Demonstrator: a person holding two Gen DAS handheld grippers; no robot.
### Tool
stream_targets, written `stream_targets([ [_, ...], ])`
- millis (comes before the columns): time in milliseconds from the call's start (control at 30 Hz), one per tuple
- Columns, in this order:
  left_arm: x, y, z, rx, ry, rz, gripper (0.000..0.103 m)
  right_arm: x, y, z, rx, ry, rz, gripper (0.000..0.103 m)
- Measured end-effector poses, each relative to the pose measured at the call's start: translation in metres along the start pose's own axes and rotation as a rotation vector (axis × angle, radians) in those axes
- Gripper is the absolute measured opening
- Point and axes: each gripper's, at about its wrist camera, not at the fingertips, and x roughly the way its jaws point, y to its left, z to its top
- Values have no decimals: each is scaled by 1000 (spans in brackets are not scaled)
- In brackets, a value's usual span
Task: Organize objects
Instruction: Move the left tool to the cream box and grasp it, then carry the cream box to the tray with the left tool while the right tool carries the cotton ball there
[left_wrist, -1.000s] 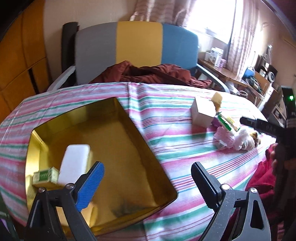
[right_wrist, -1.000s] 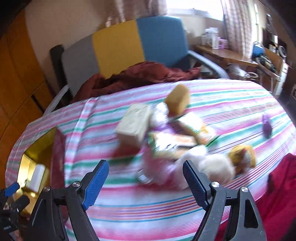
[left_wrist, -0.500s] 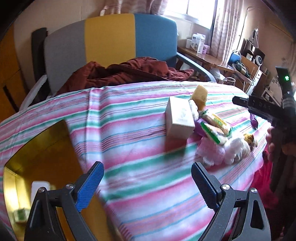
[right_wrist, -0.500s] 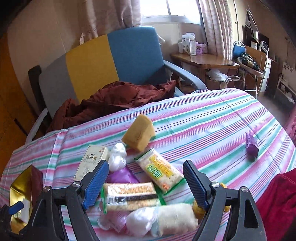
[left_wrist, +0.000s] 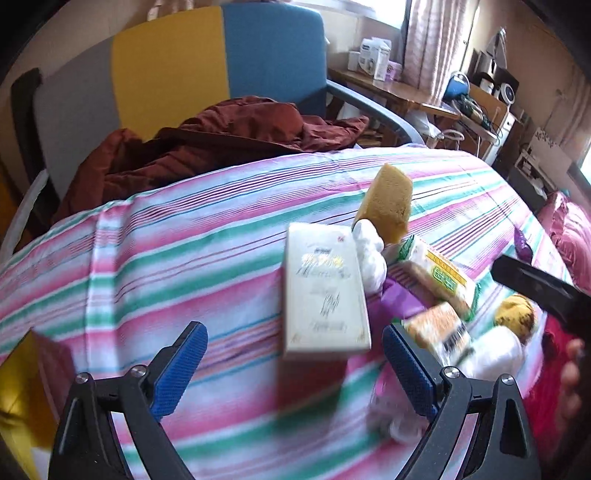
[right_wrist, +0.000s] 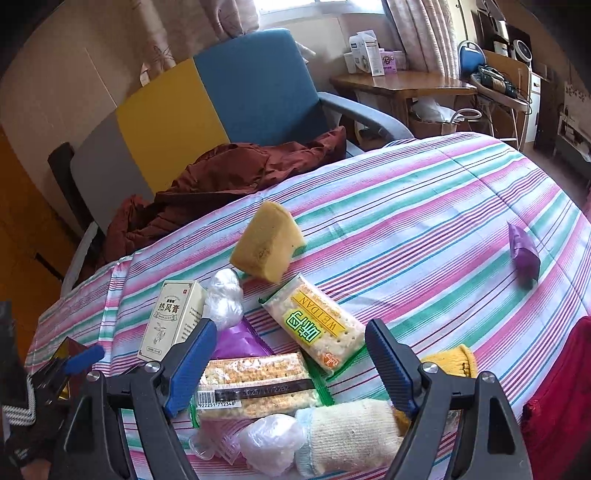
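Most of the sorting is still ahead of me, I judge. The pile sits loose on the striped table (right_wrist: 406, 206): the cream box (right_wrist: 173, 319), a yellow sponge (right_wrist: 266, 251), two cracker packs (right_wrist: 314, 325), a knitted roll (right_wrist: 347, 435), plastic-wrapped white lumps, a purple packet (right_wrist: 522, 254) well apart to the far right, and a yellow knitted thing (right_wrist: 452, 363). Only a gold corner of the tray (left_wrist: 22, 387) shows at the left edge of the left view; I cannot tell what is inside it from here.

My left gripper (left_wrist: 295, 373) is spread wide and holds nothing. It points at the cream box (left_wrist: 325, 291), which stands just beyond the blue pads, roughly between them. So I take the box as my next pick. My right gripper (right_wrist: 291, 365) is also spread wide and empty, hovering over the near cracker pack (right_wrist: 255, 387).

The box is a tall cardboard carton, cream with gold trim and dark printed characters on its face. It stands upright, leaning slightly, with a white wrapped lump (right_wrist: 223, 299) touching its right side. It looks stiff and light, with flat sides. The left view is blurred, so finer detail there escapes me.
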Motion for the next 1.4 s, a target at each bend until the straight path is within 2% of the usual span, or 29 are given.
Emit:
stream_targets([
  [200, 39, -4, 16, 14, 32, -11, 94, 1, -1, 0, 7, 12, 10, 84],
  [233, 44, -2, 17, 7, 46, -26, 76, 1, -1, 0, 8, 14, 9, 84],
  [267, 49, 0, 17, 2, 68, -47, 52, 2, -2, 0, 8, 16, 4, 84],
  [300, 53, 2, 15, -8, 92, -65, 52, 3, -2, 0, 8, 19, 1, 84],
  [433, 34, 17, 1, -72, 54, -99, 52, 5, 3, -1, -15, 31, -7, 84],
  [633, -4, 35, -19, -107, 1, -81, 52, 18, 35, 8, -110, 86, 36, 84],
  [800, -34, 55, -30, -171, -38, -88, 52, 64, 81, 24, -243, 179, 32, 84],
  [900, -53, 64, -39, -197, -62, -88, 52, 101, 103, 26, -316, 238, -39, 81],
  [967, -65, 71, -45, -212, -73, -90, 52, 126, 109, 24, -331, 280, -99, 72],
  [1033, -75, 78, -51, -228, -85, -87, 52, 139, 108, 20, -340, 313, -116, 35],
  [1133, -91, 91, -62, -256, -111, -79, 52, 128, 111, 12, -367, 285, -111, 36],
  [1233, -102, 102, -71, -299, -124, -72, 52, 100, 123, 5, -417, 230, -85, 36],
  [1400, -124, 118, -90, -344, -148, -41, 52, 52, 152, -12, -467, 165, 14, 36],
])
